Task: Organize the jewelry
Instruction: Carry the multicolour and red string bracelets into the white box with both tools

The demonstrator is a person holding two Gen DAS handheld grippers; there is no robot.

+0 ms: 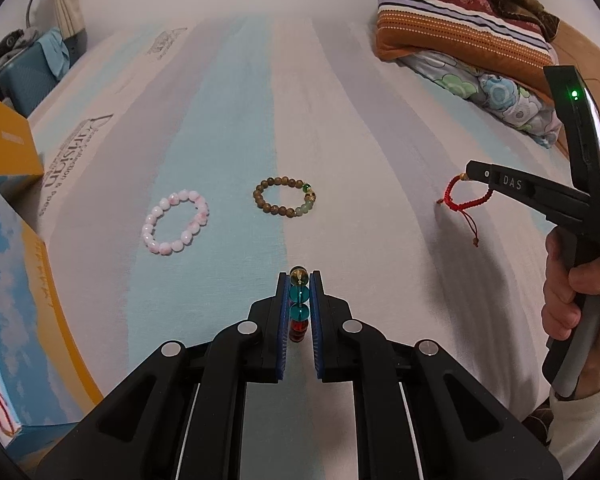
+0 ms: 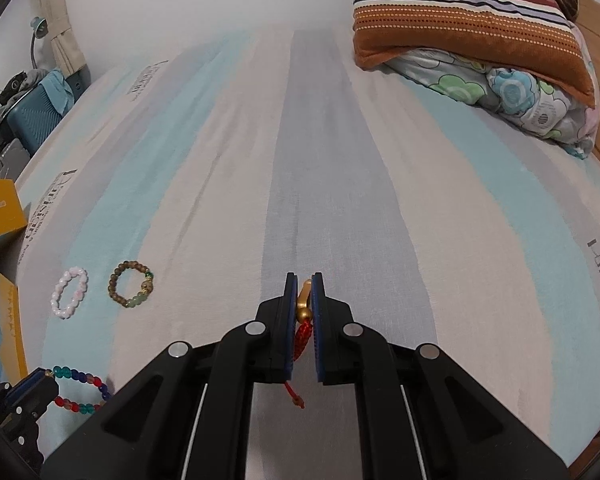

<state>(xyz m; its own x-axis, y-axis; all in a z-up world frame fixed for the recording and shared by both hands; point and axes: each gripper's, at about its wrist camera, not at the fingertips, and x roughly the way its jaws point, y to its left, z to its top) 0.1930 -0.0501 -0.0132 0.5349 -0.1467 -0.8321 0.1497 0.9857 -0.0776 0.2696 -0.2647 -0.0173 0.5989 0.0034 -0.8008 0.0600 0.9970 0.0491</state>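
My left gripper (image 1: 299, 280) is shut on a multicoloured glass bead bracelet (image 1: 299, 304), which hangs above the striped bed sheet; the same bracelet (image 2: 82, 394) shows at the lower left of the right wrist view. My right gripper (image 2: 302, 280) is shut on a red cord bracelet with a gold charm (image 2: 303, 308). In the left wrist view that red cord bracelet (image 1: 462, 200) dangles from the right gripper (image 1: 470, 170) at the right. A pink bead bracelet (image 1: 176, 222) and a brown wooden bead bracelet (image 1: 286, 197) lie flat on the sheet ahead.
A blue and yellow box (image 1: 16, 300) lies at the left edge, with a red cord item (image 1: 2, 418) on it. A yellow box (image 1: 8, 148) stands behind it. Folded quilts and a striped pillow (image 1: 460, 24) fill the back right. A person's hand (image 1: 568, 292) grips the right tool.
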